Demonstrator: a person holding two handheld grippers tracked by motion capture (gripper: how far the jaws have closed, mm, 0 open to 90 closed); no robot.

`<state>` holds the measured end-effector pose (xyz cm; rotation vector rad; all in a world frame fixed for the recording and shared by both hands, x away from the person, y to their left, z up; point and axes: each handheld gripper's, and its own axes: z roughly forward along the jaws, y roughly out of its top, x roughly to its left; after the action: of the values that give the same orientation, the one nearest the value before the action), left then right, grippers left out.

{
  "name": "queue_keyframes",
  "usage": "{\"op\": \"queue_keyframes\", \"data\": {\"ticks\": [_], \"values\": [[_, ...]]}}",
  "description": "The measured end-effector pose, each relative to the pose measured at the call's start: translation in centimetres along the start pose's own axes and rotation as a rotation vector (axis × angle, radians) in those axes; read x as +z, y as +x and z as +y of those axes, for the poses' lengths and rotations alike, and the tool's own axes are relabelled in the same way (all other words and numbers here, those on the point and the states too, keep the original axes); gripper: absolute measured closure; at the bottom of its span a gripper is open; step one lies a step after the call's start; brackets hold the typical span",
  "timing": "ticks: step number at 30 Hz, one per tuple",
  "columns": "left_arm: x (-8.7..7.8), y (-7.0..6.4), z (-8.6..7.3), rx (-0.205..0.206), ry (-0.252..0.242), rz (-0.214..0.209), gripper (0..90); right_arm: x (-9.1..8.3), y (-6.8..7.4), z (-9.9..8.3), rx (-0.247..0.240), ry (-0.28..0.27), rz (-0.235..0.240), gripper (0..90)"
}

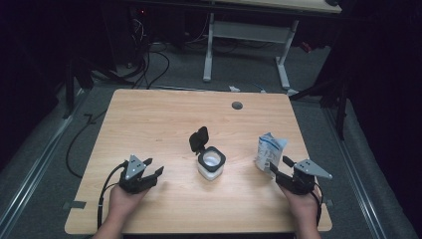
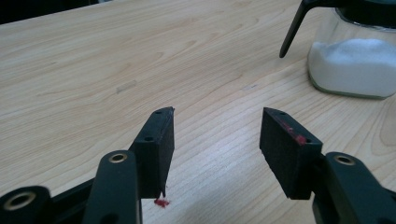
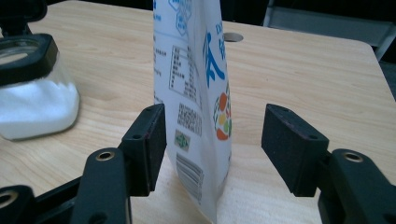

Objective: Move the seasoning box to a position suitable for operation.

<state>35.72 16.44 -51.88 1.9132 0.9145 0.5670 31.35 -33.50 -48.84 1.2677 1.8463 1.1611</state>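
The right gripper (image 3: 212, 149) is spread around the standing pouch (image 3: 196, 93) on the counter (image 1: 159, 119), just right of the open jar (image 1: 211, 164). Close squarely on the lower seam, gently, so the pouch does not buckle or tip. The left gripper (image 2: 215, 144) waits spread and empty near the jar.

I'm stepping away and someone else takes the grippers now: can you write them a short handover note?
Left gripper: open, holding nothing, low over the table left of the jar.
Right gripper: open, jaws either side of the standing white pouch, not yet closed on it.
Glass jar: mid-table, black flip lid up, partly filled with white granules.
Done: jar opened, pouch approached.
Left, probably: grip the pouch, pour into the jar, shut the lid.
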Motion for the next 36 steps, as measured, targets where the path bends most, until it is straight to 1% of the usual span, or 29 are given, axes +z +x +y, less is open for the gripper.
{"op": "queue_keyframes", "data": {"ticks": [5, 8, 13, 17, 19, 21, 23, 30, 33, 36], "values": [[0.7, -0.1, 0.3, -0.012, 0.011, -0.017, 44.7, -0.5, 0.2, -0.7, 0.001, 0.021, -0.005, 38.7], [1.0, -0.2, 0.5, -0.011, 0.011, -0.026, 44.7, -0.9, 0.4, -1.3, 0.002, 0.036, -0.01, 38.5], [1.5, -0.4, 0.8, -0.016, 0.004, -0.029, 44.7, -1.5, 0.7, -2.2, 0.001, 0.055, -0.02, 38.1], [1.6, -0.5, 0.8, -0.011, 0.007, -0.029, 44.7, -1.7, 1.1, -2.9, 0.001, 0.076, -0.014, 37.0], [1.6, -0.6, 0.9, -0.011, 0.002, -0.03, 44.5, -1.7, 1.3, -3.1, 0.0, 0.084, -0.001, 36.9], [1.7, -0.6, 0.9, -0.013, 0.002, -0.03, 44.6, -1.7, 1.6, -3.3, -0.009, 0.094, 0.003, 36.9], [1.7, -0.5, 0.9, -0.013, 0.005, -0.029, 44.6, -1.6, 2.0, -3.5, -0.006, 0.104, 0.008, 37.0], [1.8, -0.6, 0.8, -0.008, 0.023, -0.038, 44.0, -0.6, 3.5, -3.4, -0.036, 0.121, 0.031, 36.3], [1.9, -0.8, 0.8, -0.009, 0.04, -0.048, 43.1, -0.1, 4.1, -3.2, -0.066, 0.124, 0.05, 34.7], [1.9, -0.9, 0.7, -0.009, 0.054, -0.058, 41.1, 0.4, 4.8, -3.1, -0.1, 0.136, 0.061, 37.1]]}}
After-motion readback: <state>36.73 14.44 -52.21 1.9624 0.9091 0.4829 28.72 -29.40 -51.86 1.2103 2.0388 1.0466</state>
